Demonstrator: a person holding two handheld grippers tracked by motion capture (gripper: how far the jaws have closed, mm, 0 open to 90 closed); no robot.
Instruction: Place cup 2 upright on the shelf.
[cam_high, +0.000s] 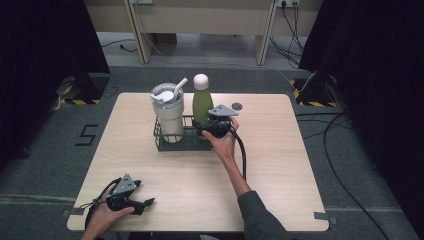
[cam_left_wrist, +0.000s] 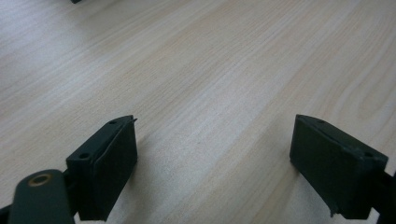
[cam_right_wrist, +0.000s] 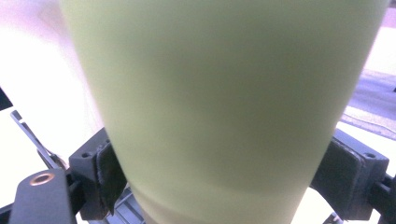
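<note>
High view: the green bottle (cam_high: 202, 106) with a white cap stands upright in the right compartment of a black wire rack (cam_high: 172, 142) near the far middle of the pale wooden surface (cam_high: 280, 165); a cream tumbler (cam_high: 167, 114) with lid and straw stands in the left compartment just beside it. The right claw (cam_high: 212, 127), held by the right hand (cam_high: 223, 142), sits at the bottle's lower body on its near right side. The left claw (cam_high: 146, 204) rests near the front left edge, well apart from the rack. Left gripper view: jaws stand wide apart over bare wood, nothing between them. Right gripper view: the bottle (cam_right_wrist: 224, 102) is very close, matte and smooth, pale green, tapering slightly toward its base. It stands between the two jaws; the left pad (cam_right_wrist: 108, 175) appears to be at its wall, the right pad (cam_right_wrist: 338, 175) looks just off it, so I judge the grip slack or partly open rather than clamped. Risk: with the jaws this loose on a smooth rounded wall, any lift could let the bottle slip or tilt against the rack wire. Pulling the claw away sideways could knock the tall bottle into the tumbler.
</note>
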